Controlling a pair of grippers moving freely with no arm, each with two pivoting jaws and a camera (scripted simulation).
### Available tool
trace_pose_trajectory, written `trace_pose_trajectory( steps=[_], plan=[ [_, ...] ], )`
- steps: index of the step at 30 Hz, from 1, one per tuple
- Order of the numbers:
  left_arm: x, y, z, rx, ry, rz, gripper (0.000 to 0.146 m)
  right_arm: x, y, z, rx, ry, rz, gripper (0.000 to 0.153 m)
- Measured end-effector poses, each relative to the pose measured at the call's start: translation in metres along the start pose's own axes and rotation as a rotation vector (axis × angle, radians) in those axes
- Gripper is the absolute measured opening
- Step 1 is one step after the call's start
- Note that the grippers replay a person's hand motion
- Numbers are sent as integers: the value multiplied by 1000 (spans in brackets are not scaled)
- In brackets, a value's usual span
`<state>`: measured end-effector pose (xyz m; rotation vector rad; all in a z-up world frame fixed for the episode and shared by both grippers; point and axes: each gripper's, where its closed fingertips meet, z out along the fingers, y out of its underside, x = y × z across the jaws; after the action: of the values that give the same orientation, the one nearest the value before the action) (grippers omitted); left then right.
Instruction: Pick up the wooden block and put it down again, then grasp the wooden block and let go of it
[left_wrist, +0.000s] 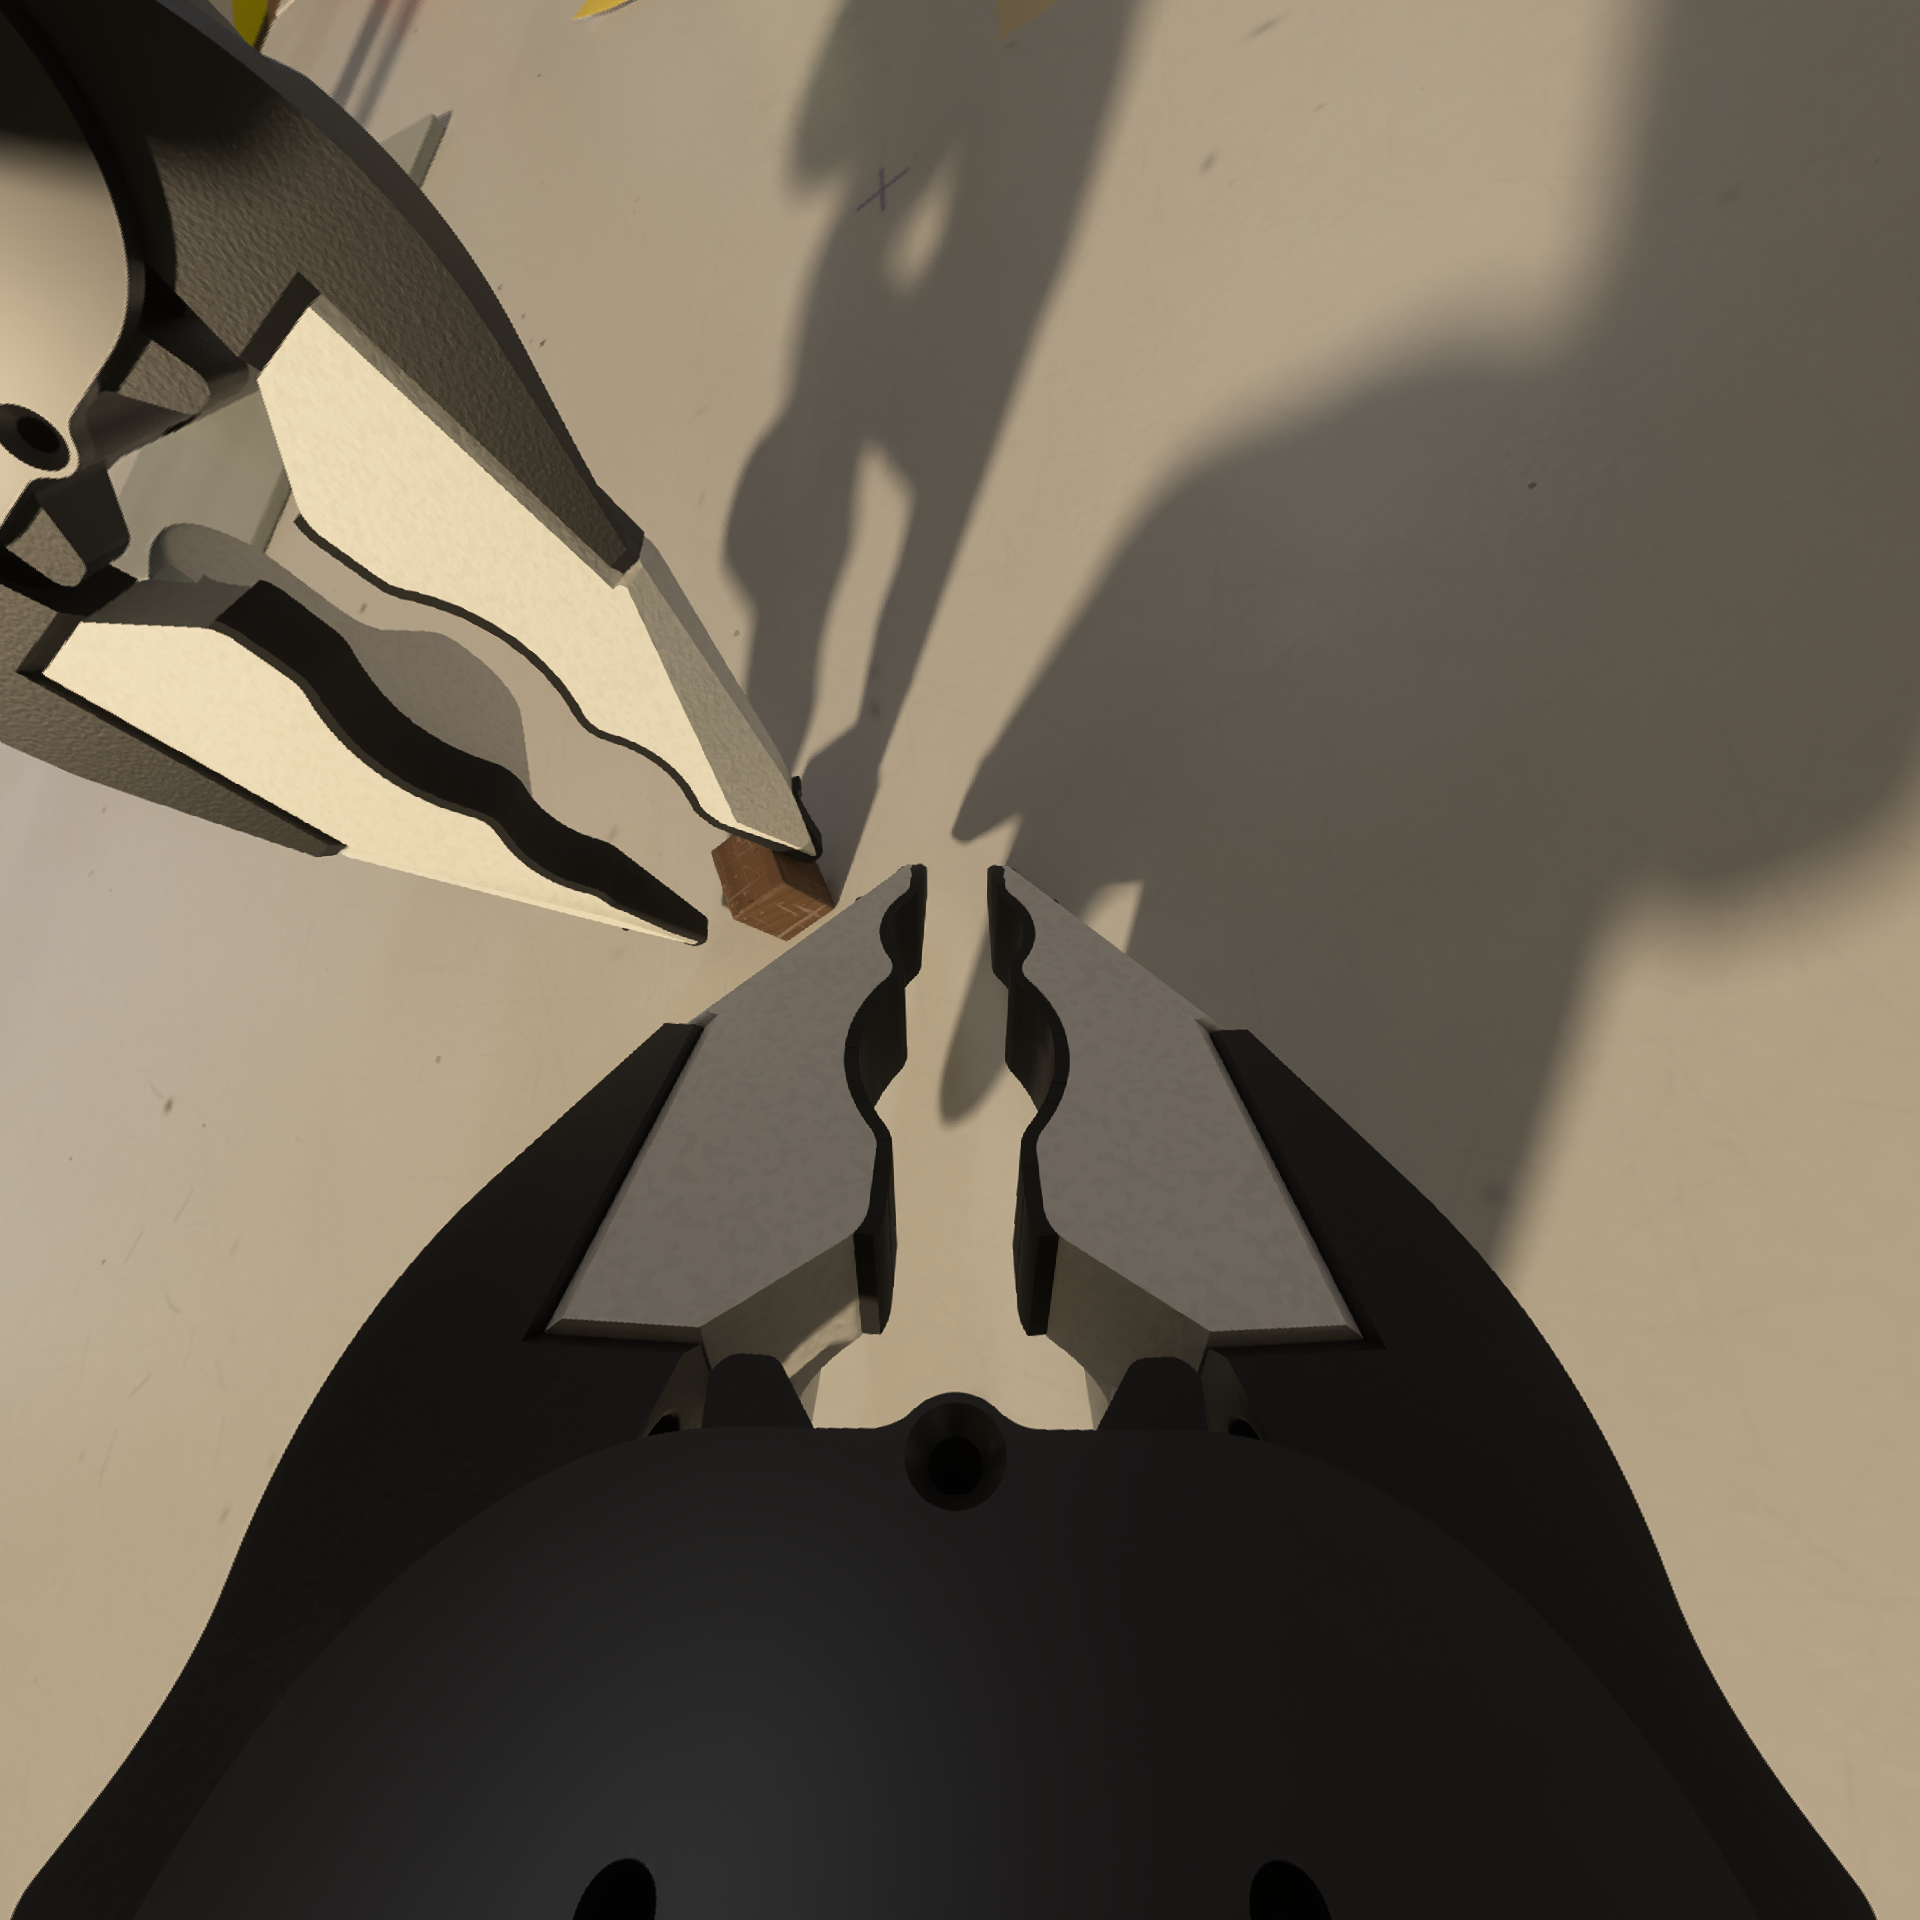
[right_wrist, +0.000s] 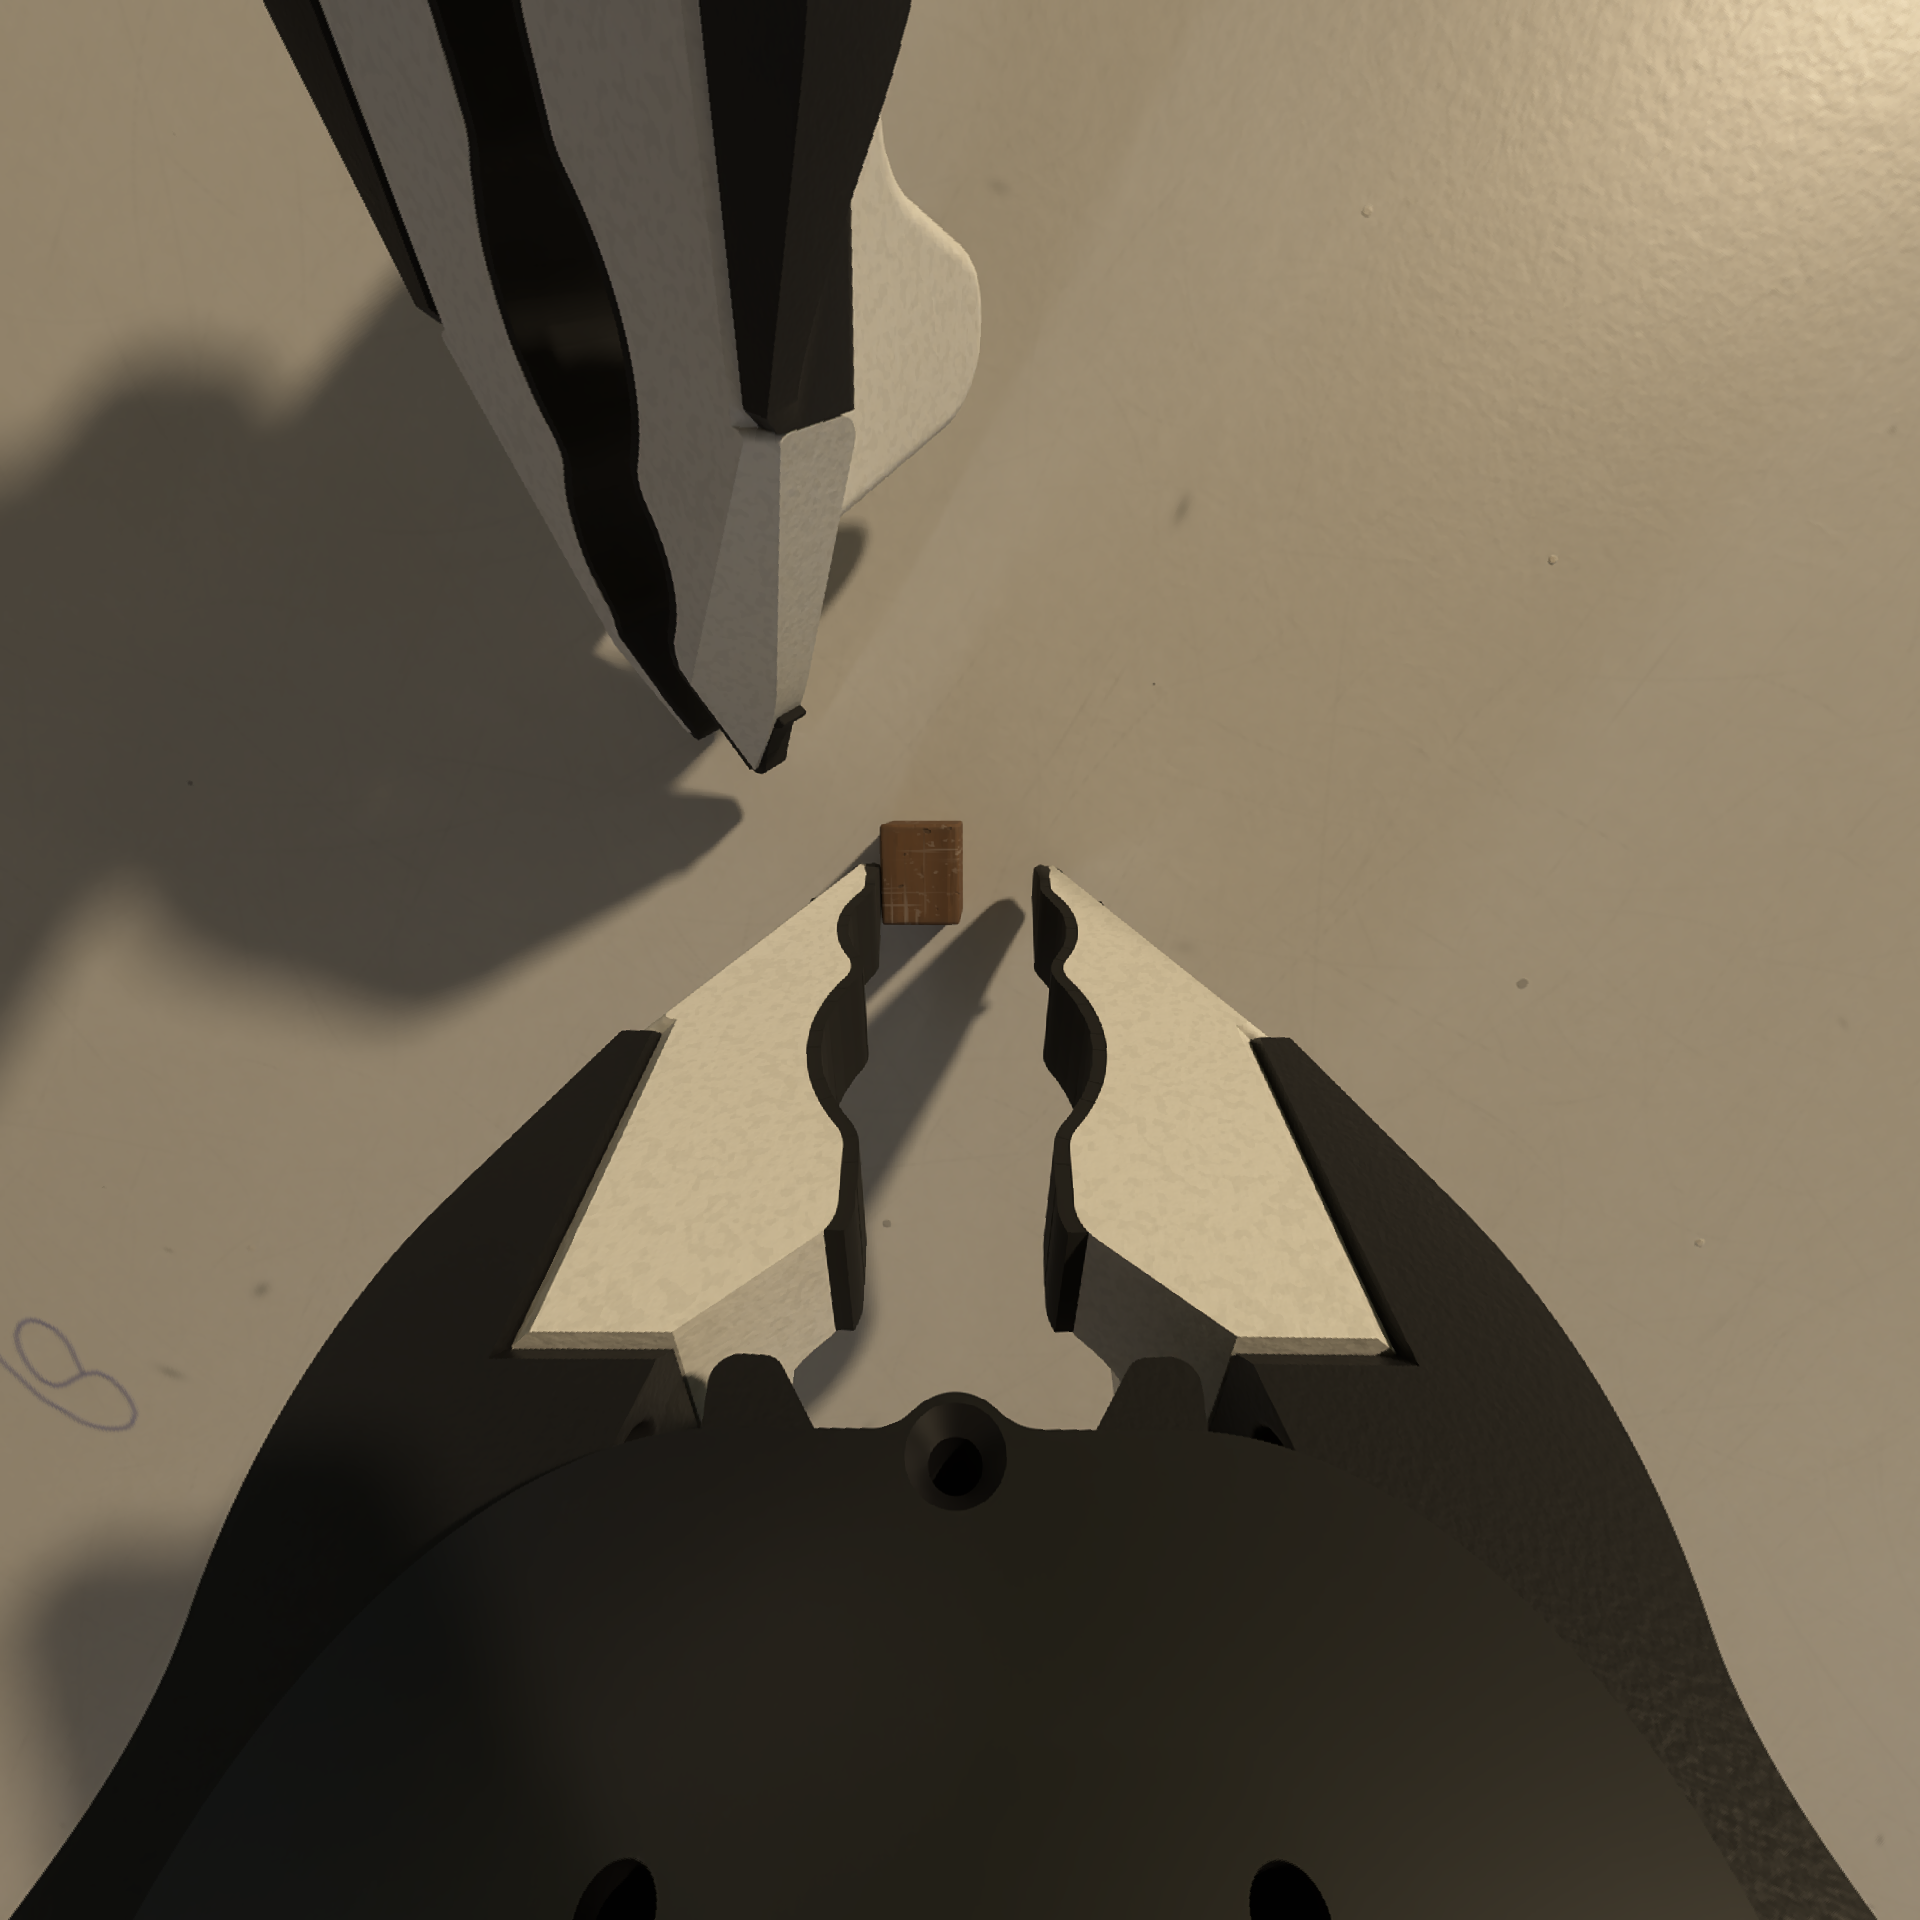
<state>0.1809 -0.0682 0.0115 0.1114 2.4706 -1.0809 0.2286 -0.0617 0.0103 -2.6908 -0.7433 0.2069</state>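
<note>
A small brown block (right_wrist: 921, 873) with pale scuffs sits between the right gripper's (right_wrist: 951, 883) parted tips, left gripper (left_wrist: 954, 881) narrowly open alongside.

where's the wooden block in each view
Left wrist view: the wooden block lies left of centre on the table, between the right gripper's fingertips, just left of the left gripper's tips.
Right wrist view: the block is at centre, against the right gripper's left fingertip.
Shared landmark: the right gripper's open fingertips beside the block.
</note>
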Motion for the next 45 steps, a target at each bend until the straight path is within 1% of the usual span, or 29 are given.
trace_pose_trajectory(
  steps=[7, 8, 10, 11, 16, 18, 19, 26, 29, 34, 45],
  plan=[
    [-1, 2, -1, -8, -4, 4, 11, 1, -1, -2, 9, -4, -5, 23],
    [-1, 3, -1, -10, -4, 3, 11, 0, -1, -2, 1, -6, -1, 25],
    [-2, 4, -2, -12, -5, 3, 10, -1, 1, -2, -15, -2, 8, 37],
    [-2, 4, -2, -12, -4, 4, 10, -2, 1, -3, -12, 1, 7, 40],
    [-4, 6, -3, -15, -2, 3, 10, -8, 1, 0, -8, 28, -23, 27],
    [-4, 6, -3, -15, -4, 9, 9, -6, 1, 1, -11, 62, -42, 17],
    [-4, 6, -3, -16, -5, 8, 9, -6, 1, 1, -13, 73, -52, 14],
    [-3, 7, -4, -15, -23, 16, 9, -5, 2, -1, 17, 94, -43, 14],
    [-3, 6, -5, -11, -35, 23, 11, -5, -4, -4, 28, 88, -61, 14],
    [-5, 6, -7, -9, -52, 28, 13, -5, -8, 0, 8, 58, -89, 14],
    [-7, 10, -8, -16, -73, 34, 12, -6, -9, 3, -5, 42, -102, 14]
  ],
)
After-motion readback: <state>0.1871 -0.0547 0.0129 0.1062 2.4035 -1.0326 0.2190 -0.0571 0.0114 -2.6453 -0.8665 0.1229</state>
